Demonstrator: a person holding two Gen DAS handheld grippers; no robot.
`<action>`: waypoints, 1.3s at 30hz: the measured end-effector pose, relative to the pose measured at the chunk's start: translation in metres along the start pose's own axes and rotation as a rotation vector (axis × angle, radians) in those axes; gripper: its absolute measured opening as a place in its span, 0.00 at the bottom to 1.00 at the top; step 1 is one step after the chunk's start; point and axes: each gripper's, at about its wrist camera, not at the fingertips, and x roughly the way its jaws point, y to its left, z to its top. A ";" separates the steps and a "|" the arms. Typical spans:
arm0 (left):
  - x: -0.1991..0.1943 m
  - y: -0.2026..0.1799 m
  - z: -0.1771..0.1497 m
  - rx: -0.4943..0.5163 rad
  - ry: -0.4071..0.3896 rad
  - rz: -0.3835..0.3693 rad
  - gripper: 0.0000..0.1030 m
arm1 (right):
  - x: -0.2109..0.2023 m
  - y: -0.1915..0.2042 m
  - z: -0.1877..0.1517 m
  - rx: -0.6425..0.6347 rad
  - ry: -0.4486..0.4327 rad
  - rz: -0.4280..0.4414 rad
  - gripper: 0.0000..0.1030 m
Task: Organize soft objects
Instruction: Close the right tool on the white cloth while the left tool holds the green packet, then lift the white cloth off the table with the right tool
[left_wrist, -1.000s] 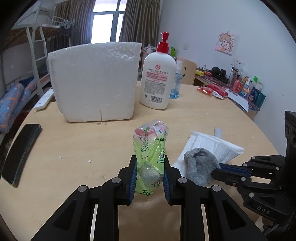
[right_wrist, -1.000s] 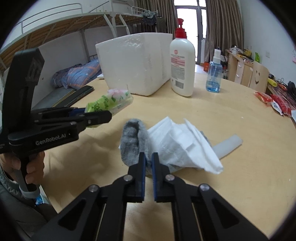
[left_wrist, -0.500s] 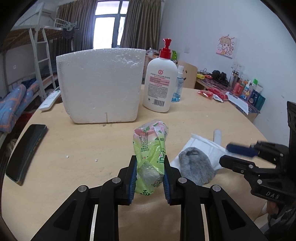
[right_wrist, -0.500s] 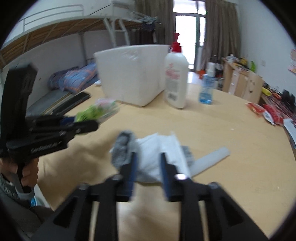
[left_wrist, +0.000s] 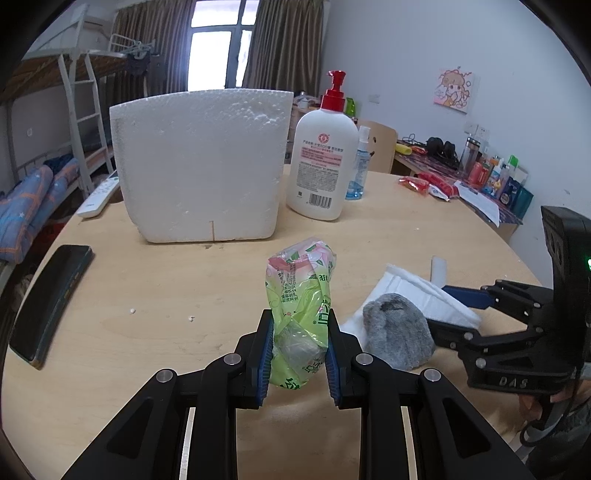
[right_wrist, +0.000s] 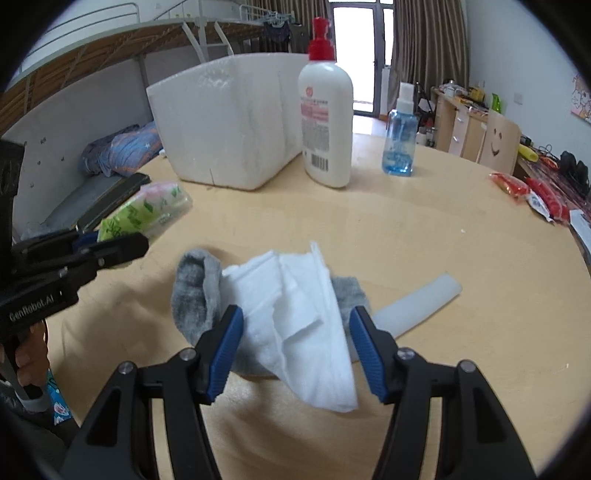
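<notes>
My left gripper (left_wrist: 298, 345) is shut on a green and pink tissue packet (left_wrist: 300, 295), held upright above the wooden table (left_wrist: 147, 295). The same packet (right_wrist: 147, 212) sticks out of the left gripper (right_wrist: 114, 243) at the left of the right wrist view. A grey sock (right_wrist: 195, 291) and a white cloth (right_wrist: 295, 314) lie together on the table. My right gripper (right_wrist: 295, 343) hovers over them with its jaws opening; the cloth lies between the blue pads (right_wrist: 225, 350) and they do not press it. From the left wrist view, the sock (left_wrist: 397, 338) sits beside the right gripper (left_wrist: 443, 312).
A white foam box (left_wrist: 201, 166) stands at the back, with a lotion pump bottle (left_wrist: 323, 162) and a blue spray bottle (right_wrist: 400, 140) next to it. A translucent tube (right_wrist: 417, 304) lies right of the cloth. A dark flat case (left_wrist: 48, 299) and a remote (left_wrist: 98, 199) lie at left.
The right gripper's jaws have gone from shut to wide apart and it has shifted a little over the cloth. The left gripper keeps its hold on the packet.
</notes>
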 end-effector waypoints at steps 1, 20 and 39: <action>0.000 0.000 0.000 -0.001 0.001 0.001 0.25 | -0.001 0.001 -0.001 -0.007 0.000 0.005 0.59; -0.013 -0.009 0.000 0.025 -0.030 0.007 0.25 | -0.054 0.000 -0.005 0.016 -0.138 0.081 0.06; -0.067 -0.028 -0.001 0.075 -0.161 0.037 0.25 | -0.109 -0.002 -0.006 0.006 -0.303 0.056 0.06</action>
